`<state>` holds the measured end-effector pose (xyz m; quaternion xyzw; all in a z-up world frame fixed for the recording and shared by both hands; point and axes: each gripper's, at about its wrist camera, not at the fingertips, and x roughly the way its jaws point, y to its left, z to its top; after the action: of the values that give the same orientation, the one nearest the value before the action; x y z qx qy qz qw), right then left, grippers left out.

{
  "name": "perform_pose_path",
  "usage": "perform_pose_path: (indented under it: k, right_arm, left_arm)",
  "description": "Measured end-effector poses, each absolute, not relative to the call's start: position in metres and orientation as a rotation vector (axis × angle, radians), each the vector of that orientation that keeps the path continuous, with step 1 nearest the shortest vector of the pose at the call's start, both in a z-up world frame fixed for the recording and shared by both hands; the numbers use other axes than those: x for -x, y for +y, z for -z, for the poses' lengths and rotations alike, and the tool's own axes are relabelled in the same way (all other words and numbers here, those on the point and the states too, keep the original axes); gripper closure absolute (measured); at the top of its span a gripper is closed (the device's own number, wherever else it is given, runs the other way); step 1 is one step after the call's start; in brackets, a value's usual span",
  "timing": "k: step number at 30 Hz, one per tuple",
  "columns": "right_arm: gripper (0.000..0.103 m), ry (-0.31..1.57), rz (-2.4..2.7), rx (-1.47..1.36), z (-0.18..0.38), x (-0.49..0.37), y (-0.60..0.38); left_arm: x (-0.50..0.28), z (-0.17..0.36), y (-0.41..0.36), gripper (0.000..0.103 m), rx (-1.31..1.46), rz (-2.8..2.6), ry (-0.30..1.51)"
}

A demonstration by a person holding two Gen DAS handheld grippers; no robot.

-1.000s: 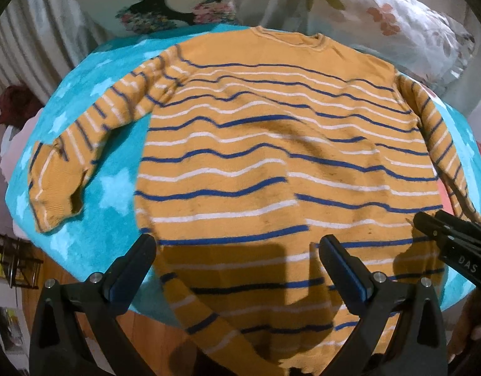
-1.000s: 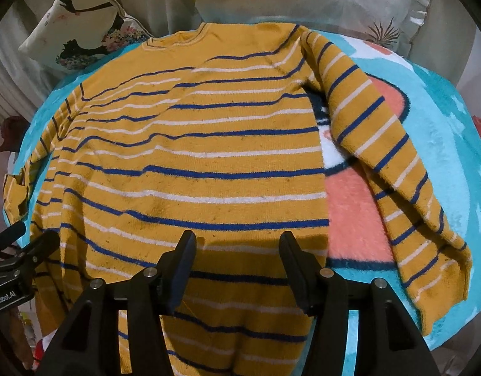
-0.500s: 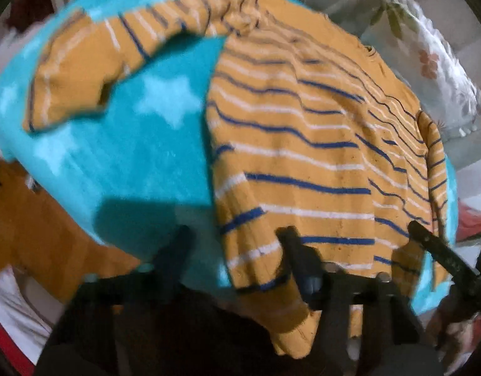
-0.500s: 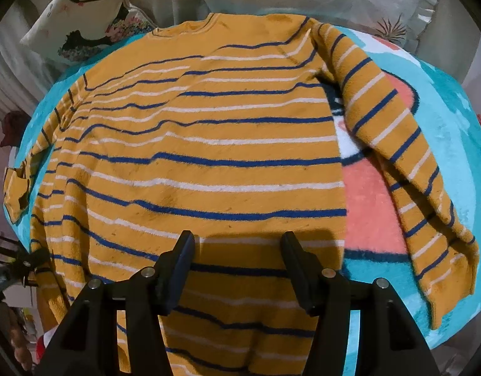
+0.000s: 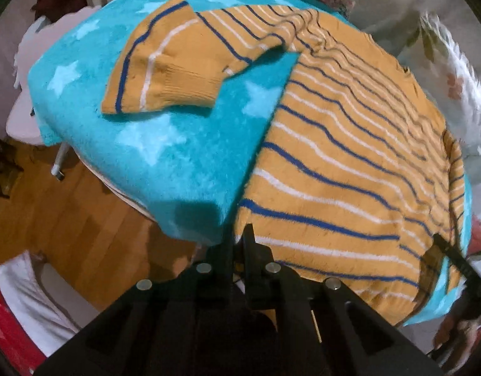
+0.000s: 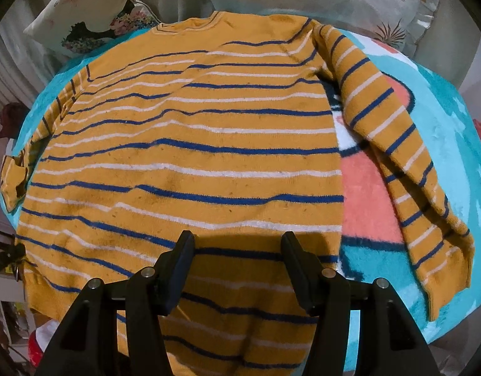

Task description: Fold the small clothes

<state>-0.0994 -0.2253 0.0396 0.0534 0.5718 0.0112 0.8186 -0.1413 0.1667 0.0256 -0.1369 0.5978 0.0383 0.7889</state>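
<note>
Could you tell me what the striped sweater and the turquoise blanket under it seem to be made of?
Striped sweater: looks like a soft knit, perhaps cotton or wool blend; ribbed cuffs and hem, slightly fuzzy, pilled surface.
Turquoise blanket: apparently plush fleece, probably synthetic; a deep, fluffy nap blurs the printed stars' edges.

sweater (image 6: 184, 163) hem: cut off below | left tongs (image 5: 239, 244) grip: unclear

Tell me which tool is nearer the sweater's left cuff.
Left. The left tool sits shut at the sweater's lower left corner, on the cuff's side. The right tool hangs open over the hem's middle, farther from it.
</note>
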Motion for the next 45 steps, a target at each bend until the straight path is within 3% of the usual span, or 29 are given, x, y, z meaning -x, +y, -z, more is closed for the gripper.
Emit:
perform_pose_path:
  k: [10, 12, 14, 16, 21, 28, 33, 45]
  right_arm:
    - [0.041, 1.206, -0.007, -0.138, -0.043, 0.101, -0.232]
    - [0.041, 1.201, -0.001, -0.151, -0.044, 0.102, -0.237]
    - [0.041, 1.189, 0.015, -0.164, -0.046, 0.103, -0.242]
    - [0.041, 1.173, 0.033, -0.178, -0.051, 0.104, -0.250]
    - [0.041, 1.147, 0.090, -0.225, -0.058, 0.109, -0.273]
    - [0.041, 1.161, 0.152, -0.295, -0.052, 0.120, -0.298]
    - [0.041, 1.167, 0.162, -0.299, -0.050, 0.125, -0.299]
    - [0.040, 1.125, 0.106, -0.264, -0.064, 0.094, -0.259]
  left_arm:
    - [0.147, -0.039, 0.186, 0.091, 0.272, -0.164, 1.240]
    - [0.145, -0.044, 0.187, 0.083, 0.277, -0.172, 1.230]
    - [0.142, -0.052, 0.183, 0.067, 0.276, -0.168, 1.208]
    - [0.135, -0.059, 0.171, 0.058, 0.258, -0.143, 1.186]
    - [0.109, -0.072, 0.119, 0.040, 0.175, -0.051, 1.143]
    - [0.085, -0.077, 0.042, 0.033, 0.095, 0.117, 1.141]
    - [0.087, -0.073, 0.032, 0.033, 0.063, 0.127, 1.149]
    - [0.067, -0.073, 0.190, 0.031, 0.148, -0.216, 1.124]
